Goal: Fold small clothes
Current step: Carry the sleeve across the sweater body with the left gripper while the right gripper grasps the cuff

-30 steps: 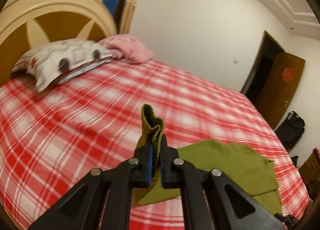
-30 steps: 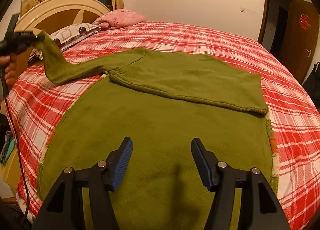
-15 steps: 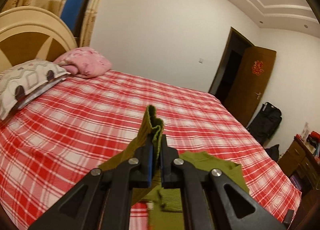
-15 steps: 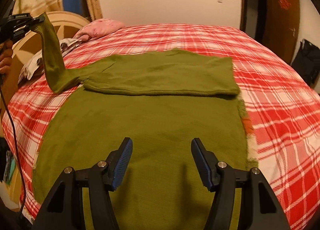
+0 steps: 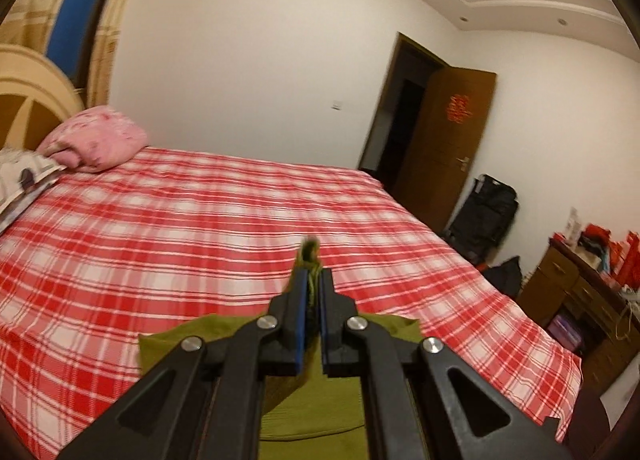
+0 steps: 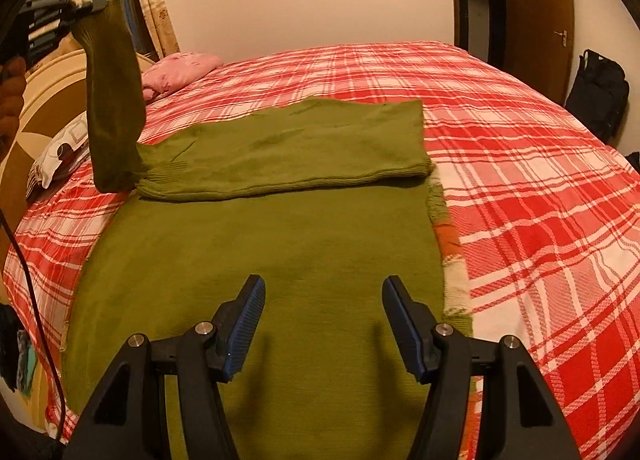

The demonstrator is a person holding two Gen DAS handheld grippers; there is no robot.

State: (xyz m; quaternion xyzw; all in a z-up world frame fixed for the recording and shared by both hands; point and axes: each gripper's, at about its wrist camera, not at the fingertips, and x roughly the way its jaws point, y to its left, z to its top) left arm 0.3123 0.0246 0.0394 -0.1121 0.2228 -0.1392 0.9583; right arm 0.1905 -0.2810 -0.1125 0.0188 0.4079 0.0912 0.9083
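**Left gripper lifting one sleeve, right gripper hanging spread above the sweater**

Left gripper [image 5: 314,280] is clenching the cuff of one green sleeve [image 6: 114,100], and a bit of the knit is poking out past the pinched blue pads in the left wrist view. From the right wrist view, that gripper [image 6: 86,12] is sitting high at the far left, and the sleeve is hanging down from it to the shoulder of the sweater [image 6: 280,148]. Only this one sleeve is showing.

Right gripper [image 6: 323,326] is hanging with its two fingers spread wide, gripping nothing, above the near part of the green fabric. Whether it is touching the cloth cannot be told.

One sweater is lying on the bed [image 6: 520,164], which is wearing a red and white checked cover. Its far part is lying doubled over the near part as a thicker band, with a ribbed edge running across.

Two pillows are resting at the head of the bed: one pink pillow [image 5: 96,140] and one patterned pillow [image 5: 20,180] just beside it. One wooden headboard [image 5: 28,100] is standing behind them. One brown door [image 5: 444,140] is standing open, and one black bag [image 5: 486,212] is sitting near it by the wall.
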